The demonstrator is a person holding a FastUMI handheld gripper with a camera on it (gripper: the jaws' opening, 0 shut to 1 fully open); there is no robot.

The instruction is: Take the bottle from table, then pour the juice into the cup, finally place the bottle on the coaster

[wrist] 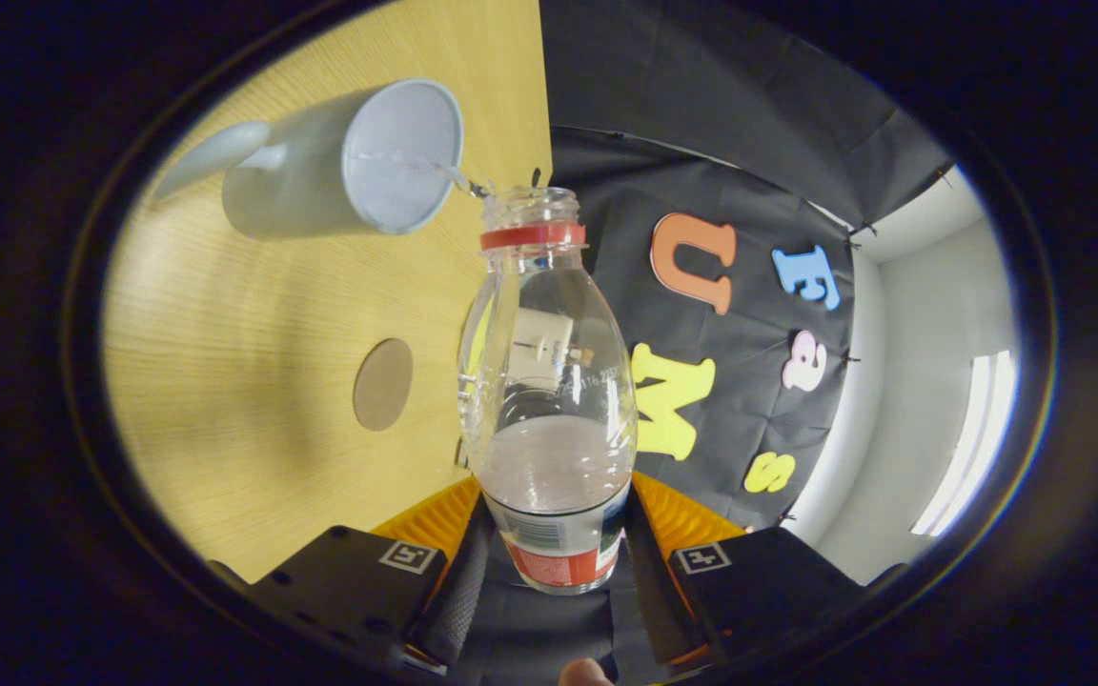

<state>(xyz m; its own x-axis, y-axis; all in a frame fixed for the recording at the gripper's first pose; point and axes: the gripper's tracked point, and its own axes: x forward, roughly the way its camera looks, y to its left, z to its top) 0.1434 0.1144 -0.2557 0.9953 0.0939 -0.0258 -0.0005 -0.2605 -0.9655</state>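
Fisheye rides the hand-held gripper (554, 548) – rolled sideways, close over the table (254, 381)

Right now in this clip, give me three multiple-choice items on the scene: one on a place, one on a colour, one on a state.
1. Where is the coaster?
A. On the table between the cup and the tongs
B. Under the cup
C. Under the bottle

2. What colour is the ring on the bottle neck?
A. Green
B. Red
C. Blue

3. What is the state of the bottle?
A. Capped and standing on the table
B. Lying on the coaster
C. Uncapped, held in the tongs, liquid streaming into the cup

Answers: 1 A, the round disc lies bare on the table, nothing on it. 2 B, a red band sits below the open mouth. 3 C, both fingers press the bottle's base and a thin stream reaches the cup's rim.
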